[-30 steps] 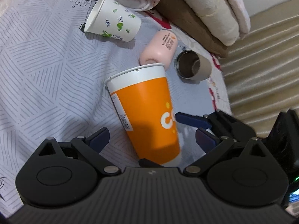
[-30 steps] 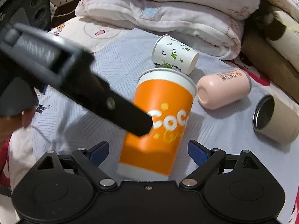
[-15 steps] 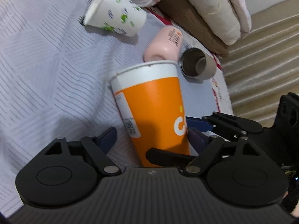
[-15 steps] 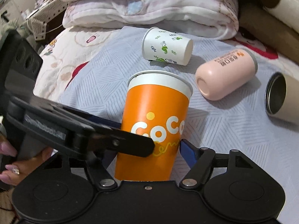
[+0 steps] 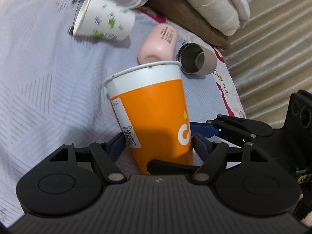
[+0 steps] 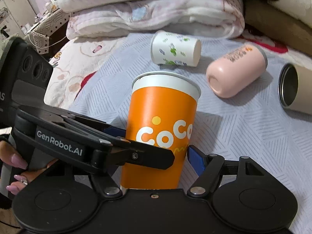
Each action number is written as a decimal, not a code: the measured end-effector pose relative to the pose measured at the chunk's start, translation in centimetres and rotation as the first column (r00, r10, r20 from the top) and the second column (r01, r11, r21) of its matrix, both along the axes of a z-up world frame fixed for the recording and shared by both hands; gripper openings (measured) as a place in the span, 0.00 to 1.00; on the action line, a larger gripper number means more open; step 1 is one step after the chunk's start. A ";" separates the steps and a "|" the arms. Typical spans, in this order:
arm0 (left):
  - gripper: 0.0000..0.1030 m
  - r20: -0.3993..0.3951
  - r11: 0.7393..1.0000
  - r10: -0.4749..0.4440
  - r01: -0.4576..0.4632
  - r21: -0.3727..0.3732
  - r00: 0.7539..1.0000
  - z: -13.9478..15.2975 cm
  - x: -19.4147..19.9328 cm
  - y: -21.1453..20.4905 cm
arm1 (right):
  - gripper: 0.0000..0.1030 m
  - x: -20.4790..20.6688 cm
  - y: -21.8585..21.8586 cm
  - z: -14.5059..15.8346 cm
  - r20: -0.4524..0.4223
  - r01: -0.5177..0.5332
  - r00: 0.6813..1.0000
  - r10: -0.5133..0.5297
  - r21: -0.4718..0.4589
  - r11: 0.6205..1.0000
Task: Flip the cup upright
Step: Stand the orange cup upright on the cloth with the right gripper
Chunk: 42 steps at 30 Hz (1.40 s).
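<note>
The left jaws sit narrow on the lower body of the orange cup (image 5: 154, 117), blue pads touching both sides; a second ago they stood wide with the cup loose between them. In this left view the left gripper (image 5: 158, 142) holds the cup rim-up on the sheet (image 5: 39, 78), leaning a little away. The right gripper (image 5: 200, 128) reaches in from the side, one pad against the cup wall. Behind lie a white cup (image 5: 105, 23), a pink bottle (image 5: 159, 42) and a steel tumbler (image 5: 197, 58), all on their sides.

From the right view, the right gripper (image 6: 156, 156) also has its jaws closed to the cup (image 6: 161, 132), one blue pad plainly pressed to its side, the other hidden behind the left gripper (image 6: 148, 152) crossing in front. The cup looks nearly upright here, straighter than half a second ago.

With both grips closed and the cup standing, I judge the flip almost done; what remains is letting go without tipping it on the soft sheet.
</note>
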<state>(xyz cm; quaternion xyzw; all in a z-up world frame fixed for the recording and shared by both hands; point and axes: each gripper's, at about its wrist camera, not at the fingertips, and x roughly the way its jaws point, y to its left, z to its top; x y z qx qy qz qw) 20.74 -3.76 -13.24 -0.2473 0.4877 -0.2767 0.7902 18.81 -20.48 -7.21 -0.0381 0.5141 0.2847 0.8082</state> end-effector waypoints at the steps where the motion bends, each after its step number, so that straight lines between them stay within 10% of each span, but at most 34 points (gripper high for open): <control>1: 0.71 0.020 1.000 -0.007 0.007 0.014 1.000 0.5 -0.2 0.0 | 0.75 -0.3 0.2 0.2 0.023 -0.004 1.000 0.004 -0.003 1.000; 23: 0.67 0.302 0.977 -0.114 0.051 0.208 0.947 5.0 -2.7 -0.5 | 0.74 -4.6 3.3 1.3 0.388 -0.040 0.914 0.117 -0.202 0.979; 36: 0.67 0.437 0.946 -0.159 0.010 0.323 0.886 7.2 -0.2 -0.6 | 0.75 -3.1 3.6 0.0 0.634 0.030 0.772 0.045 -0.107 0.994; 42: 0.67 0.432 0.937 -0.158 -0.003 0.350 0.888 5.5 0.0 -1.4 | 0.75 -2.2 3.4 -2.3 0.652 0.038 0.758 0.020 -0.075 0.996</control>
